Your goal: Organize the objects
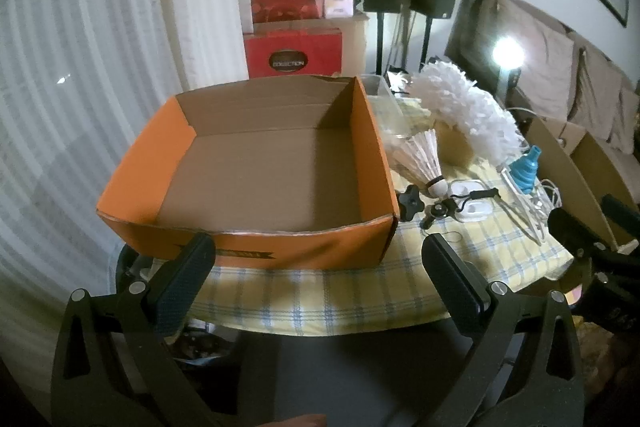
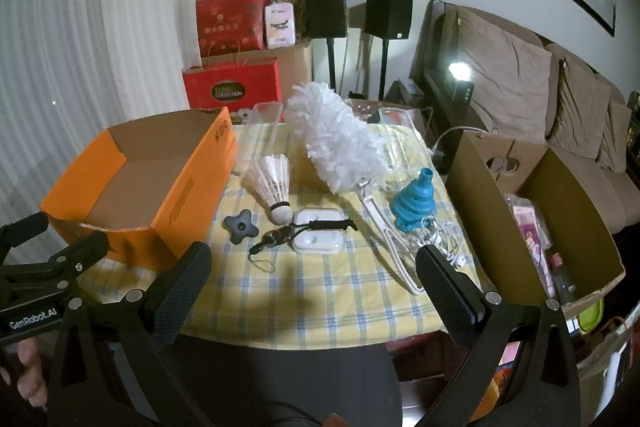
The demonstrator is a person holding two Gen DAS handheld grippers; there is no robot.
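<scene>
Hovering off the near edge of the desk [image 2: 304,311], both grippers stand with jaws spread wide and nothing between them. The right gripper [image 2: 314,281] faces the loose clutter head on, so it looks the better placed of the two to make the first pick; the left gripper [image 1: 318,267] faces the orange box [image 1: 256,243], which sits open and empty at its twelve o'clock and would be the likely place for the things to go.

From the right jaws, the nearest piece is the black lanyard clip [image 2: 280,237], just past the jaws at about twelve o'clock, its strap running left to right across the white case [image 2: 320,233] it overlaps. The dark star-shaped knob [image 2: 239,225] lies at eleven o'clock, close beside the orange box wall. Beyond them the shuttlecock [image 2: 272,187] lies tilted, cork end toward the jaws and feathers pointing away toward eleven. At one o'clock the white duster [image 2: 336,143] stretches its long axis from its handle near the right finger back to the fluffy head at twelve, with the blue funnel [image 2: 412,207] touching the handle's right side. A brown carton [image 2: 480,195] stands off the desk's right side at two o'clock.
</scene>
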